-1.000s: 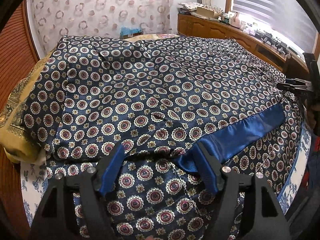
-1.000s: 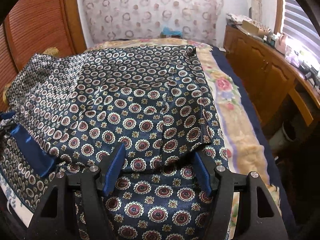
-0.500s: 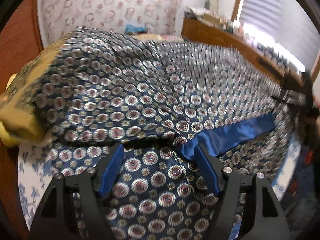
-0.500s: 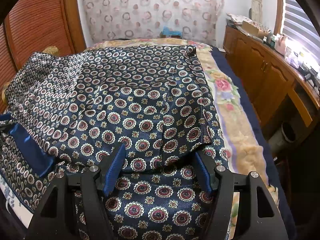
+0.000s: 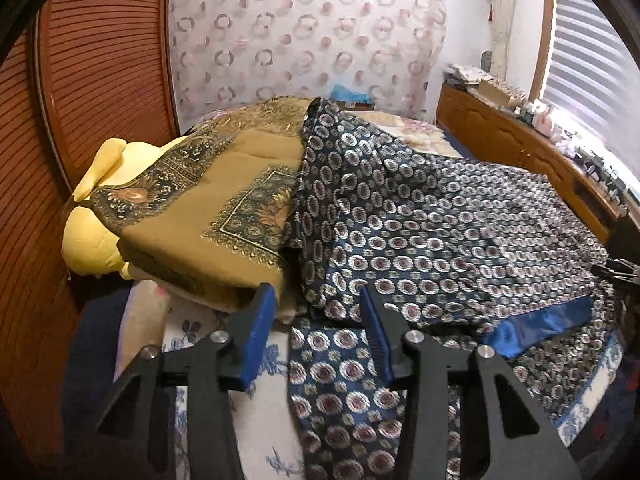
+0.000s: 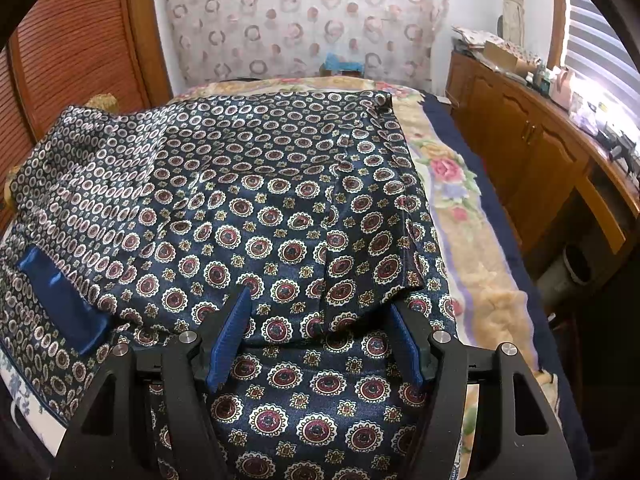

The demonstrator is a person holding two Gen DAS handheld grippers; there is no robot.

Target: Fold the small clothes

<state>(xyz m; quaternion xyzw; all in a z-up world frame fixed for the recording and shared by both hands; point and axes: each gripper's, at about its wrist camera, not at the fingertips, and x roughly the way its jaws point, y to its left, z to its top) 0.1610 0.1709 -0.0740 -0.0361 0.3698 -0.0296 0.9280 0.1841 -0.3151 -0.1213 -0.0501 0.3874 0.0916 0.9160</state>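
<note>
Left wrist view: the left claw [image 5: 316, 330] is closing with only the garment [image 5: 440, 224] edge between its pads, not yet pinched; the cloth spreads rightward across the bed [image 5: 424, 140].

Right wrist view: the right claw [image 6: 324, 332] stands wide, gripping nothing, just above the garment's near hem.

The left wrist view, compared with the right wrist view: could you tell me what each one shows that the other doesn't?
Only the left wrist view shows the folded mustard blanket on a yellow pillow, and the left gripper, jaws closing with nothing pressed between them. Only the right wrist view shows the floral blanket and the open right gripper. Both show the navy patterned garment and its blue satin band.
</note>
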